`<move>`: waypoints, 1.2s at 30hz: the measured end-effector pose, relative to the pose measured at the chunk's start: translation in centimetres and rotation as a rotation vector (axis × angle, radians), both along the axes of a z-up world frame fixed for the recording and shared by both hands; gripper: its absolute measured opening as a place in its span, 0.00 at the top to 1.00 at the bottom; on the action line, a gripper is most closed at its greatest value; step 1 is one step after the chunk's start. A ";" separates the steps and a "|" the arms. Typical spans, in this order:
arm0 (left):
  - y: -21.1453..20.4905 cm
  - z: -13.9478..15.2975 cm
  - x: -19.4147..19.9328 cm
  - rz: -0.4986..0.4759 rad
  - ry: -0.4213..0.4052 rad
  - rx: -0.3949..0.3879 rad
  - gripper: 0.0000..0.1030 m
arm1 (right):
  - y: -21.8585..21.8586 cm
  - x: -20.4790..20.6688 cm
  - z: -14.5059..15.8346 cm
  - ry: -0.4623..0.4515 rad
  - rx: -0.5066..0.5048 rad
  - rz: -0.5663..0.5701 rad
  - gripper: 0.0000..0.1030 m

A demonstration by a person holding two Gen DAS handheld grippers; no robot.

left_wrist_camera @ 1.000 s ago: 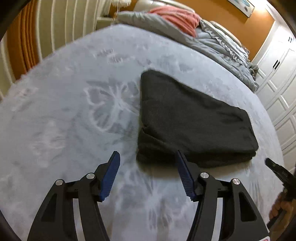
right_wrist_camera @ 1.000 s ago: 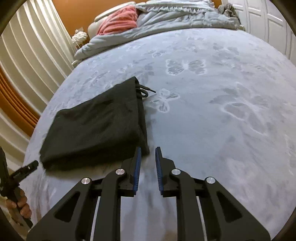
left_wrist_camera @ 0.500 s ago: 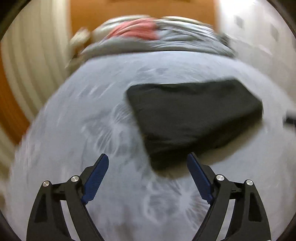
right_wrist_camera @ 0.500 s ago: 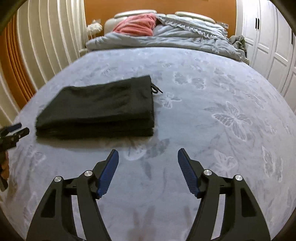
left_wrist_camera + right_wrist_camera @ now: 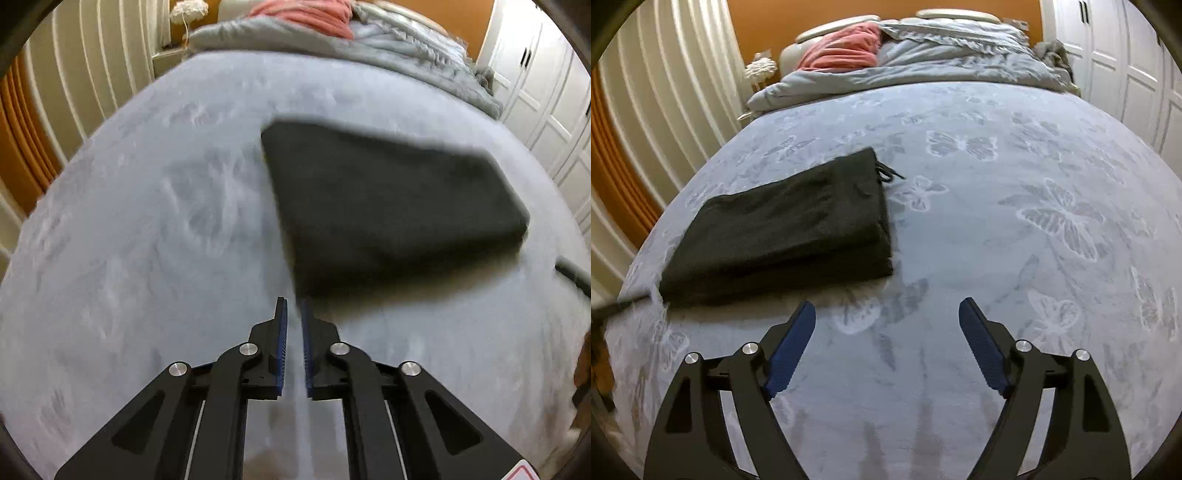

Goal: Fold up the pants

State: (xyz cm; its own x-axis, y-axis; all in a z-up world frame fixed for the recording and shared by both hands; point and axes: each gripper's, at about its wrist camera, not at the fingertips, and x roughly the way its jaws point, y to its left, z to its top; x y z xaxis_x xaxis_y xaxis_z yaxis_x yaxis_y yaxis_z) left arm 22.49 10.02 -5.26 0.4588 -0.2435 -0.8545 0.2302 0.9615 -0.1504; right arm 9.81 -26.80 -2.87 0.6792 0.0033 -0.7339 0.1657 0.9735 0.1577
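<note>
The black pants (image 5: 384, 206) lie folded into a thick rectangle on the grey butterfly-print bedspread (image 5: 147, 229). In the right wrist view the pants (image 5: 790, 229) sit left of centre with a drawstring poking out at their far corner. My left gripper (image 5: 293, 306) hovers just short of the stack's near corner, shut with nothing between its blue pads. My right gripper (image 5: 886, 314) hangs over bare bedspread to the right of the stack; its jaws are opening and hold nothing. The tip of the other gripper (image 5: 572, 275) shows at the right edge of the left wrist view.
A crumpled grey duvet (image 5: 923, 66) and a pink blanket (image 5: 846, 48) are piled at the head of the bed. White slatted panels (image 5: 665, 96) line the left side, white wardrobe doors (image 5: 1126, 74) the right. A wide stretch of bedspread (image 5: 1052, 240) spreads right of the pants.
My left gripper opened wide, then snapped shut on nothing and rolled. My right gripper went from nearly shut to wide open. The pants stayed where they lie.
</note>
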 end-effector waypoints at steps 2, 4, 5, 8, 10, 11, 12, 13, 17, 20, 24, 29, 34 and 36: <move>-0.9 -0.1 -1.6 0.016 0.054 -0.075 0.90 | -0.1 -0.4 0.0 0.010 0.033 -0.009 0.25; -1.7 0.3 -3.2 0.066 0.033 -0.137 0.76 | 0.3 -1.2 0.4 -0.008 0.057 -0.011 0.24; -2.2 0.3 -3.6 0.079 0.001 -0.139 0.59 | 0.8 -1.8 0.7 -0.022 0.054 -0.015 0.24; -3.9 0.7 -4.9 0.110 -0.130 -0.036 0.39 | 2.1 -3.1 1.0 -0.046 0.031 -0.044 0.14; -4.8 1.0 -5.3 0.099 -0.217 0.018 0.39 | 3.1 -3.7 1.0 -0.056 -0.020 -0.068 0.12; -5.0 1.0 -5.1 0.102 -0.242 0.043 0.39 | 3.6 -3.8 1.0 -0.059 -0.047 -0.067 0.12; -5.1 1.2 -5.5 0.103 -0.259 0.061 0.39 | 3.9 -3.8 1.1 -0.061 -0.071 -0.066 0.12; -5.2 1.2 -5.5 0.107 -0.268 0.067 0.39 | 4.4 -3.8 1.2 -0.070 -0.104 -0.070 0.12; -4.8 1.2 -5.3 0.137 -0.263 0.045 0.39 | 4.9 -3.9 1.2 -0.083 -0.121 -0.075 0.12; -4.6 1.5 -5.3 0.152 -0.279 0.049 0.39 | 5.1 -3.8 1.0 -0.077 -0.108 -0.071 0.12; -4.8 1.9 -5.5 0.156 -0.303 0.061 0.39 | 5.8 -3.7 0.6 -0.068 -0.113 -0.059 0.12; -5.1 1.8 -5.3 0.145 -0.299 0.075 0.39 | 7.4 -3.6 -0.4 -0.055 -0.134 -0.027 0.10; -5.2 1.7 -4.9 0.150 -0.300 0.087 0.39 | 8.1 -3.6 -1.2 -0.044 -0.149 -0.012 0.10; -5.1 1.7 -4.7 0.151 -0.300 0.081 0.39 | 8.0 -3.6 -1.2 -0.042 -0.144 -0.014 0.10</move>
State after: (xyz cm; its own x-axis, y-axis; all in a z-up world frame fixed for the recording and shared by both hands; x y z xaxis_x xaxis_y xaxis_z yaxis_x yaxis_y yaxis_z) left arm 17.82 4.87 -3.54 0.7183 -0.0902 -0.6898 0.1066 0.9941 -0.0190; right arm 6.21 -18.78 -4.10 0.7082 -0.1101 -0.6974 0.1758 0.9841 0.0232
